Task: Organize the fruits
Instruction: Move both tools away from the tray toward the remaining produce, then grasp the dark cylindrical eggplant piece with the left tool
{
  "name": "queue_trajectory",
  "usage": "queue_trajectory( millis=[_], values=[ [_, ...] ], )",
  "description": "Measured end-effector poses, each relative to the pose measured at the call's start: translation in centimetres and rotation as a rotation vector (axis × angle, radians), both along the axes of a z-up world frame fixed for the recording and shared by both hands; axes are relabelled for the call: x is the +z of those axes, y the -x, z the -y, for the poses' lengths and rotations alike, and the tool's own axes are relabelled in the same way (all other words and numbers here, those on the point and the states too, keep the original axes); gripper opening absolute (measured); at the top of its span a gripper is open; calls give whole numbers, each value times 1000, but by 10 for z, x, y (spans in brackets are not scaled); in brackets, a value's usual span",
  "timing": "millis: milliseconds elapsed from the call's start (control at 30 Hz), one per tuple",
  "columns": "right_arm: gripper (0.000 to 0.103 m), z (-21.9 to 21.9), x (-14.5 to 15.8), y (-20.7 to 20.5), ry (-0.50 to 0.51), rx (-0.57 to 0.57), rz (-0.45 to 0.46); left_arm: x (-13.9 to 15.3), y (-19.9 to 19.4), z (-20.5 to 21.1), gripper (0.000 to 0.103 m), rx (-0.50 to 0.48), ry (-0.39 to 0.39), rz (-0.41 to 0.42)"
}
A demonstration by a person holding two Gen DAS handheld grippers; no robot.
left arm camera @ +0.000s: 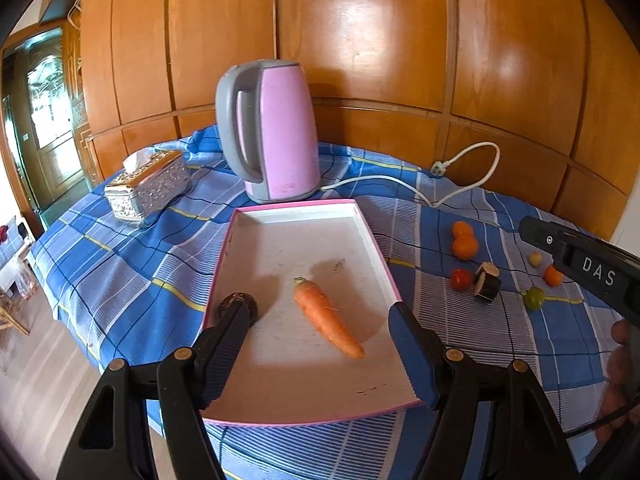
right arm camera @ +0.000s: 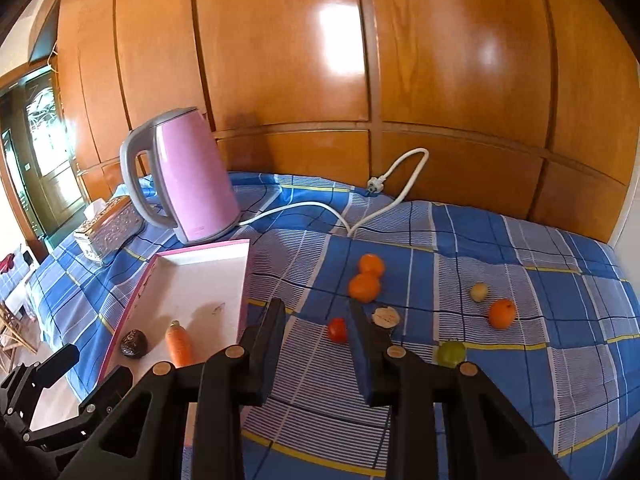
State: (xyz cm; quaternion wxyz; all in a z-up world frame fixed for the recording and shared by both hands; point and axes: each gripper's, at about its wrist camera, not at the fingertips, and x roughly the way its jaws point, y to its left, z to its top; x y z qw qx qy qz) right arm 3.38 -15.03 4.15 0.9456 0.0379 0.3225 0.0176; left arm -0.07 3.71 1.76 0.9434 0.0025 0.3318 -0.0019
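A white tray with a pink rim (left arm camera: 352, 216) (right arm camera: 208, 260) lies on the blue checked cloth. In it lie a carrot (left arm camera: 326, 322) (right arm camera: 179, 344) and a dark wrinkled fruit (left arm camera: 240, 304) (right arm camera: 134, 344). My left gripper (left arm camera: 318, 308) is open and empty above the tray, straddling the carrot. To the right on the cloth lie two oranges (right arm camera: 366, 280), a third orange (right arm camera: 501, 313), a red tomato (right arm camera: 337, 330), a cut eggplant piece (right arm camera: 386, 317), a green fruit (right arm camera: 451, 353) and a small pale fruit (right arm camera: 479, 292). My right gripper (right arm camera: 318, 308) is open and empty just in front of the tomato.
A pink kettle (left arm camera: 272, 132) with a white cord (left arm camera: 468, 168) stands behind the tray. A silver tissue box (left arm camera: 146, 188) sits at the left. A wooden panelled wall runs behind the table. The table's edge drops to the floor at the left.
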Motion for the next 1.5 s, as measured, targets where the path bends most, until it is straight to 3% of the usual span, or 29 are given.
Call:
queue_trajectory(
  millis=[833,1333,1433,1500],
  values=[
    [32,62,-15,-2,-11,-121,-40,4,-26,74,73,-155,-36,-2],
    [32,160,-69,7,-30,-334,-195,-27,-65,139,73,-300,-41,-109],
    [32,173,-73,7,-35,-356,-205,-35,-71,149,69,-326,-27,-139],
    [32,181,-76,6,-45,-369,-216,-39,-75,155,61,-331,-36,-145]
  ],
)
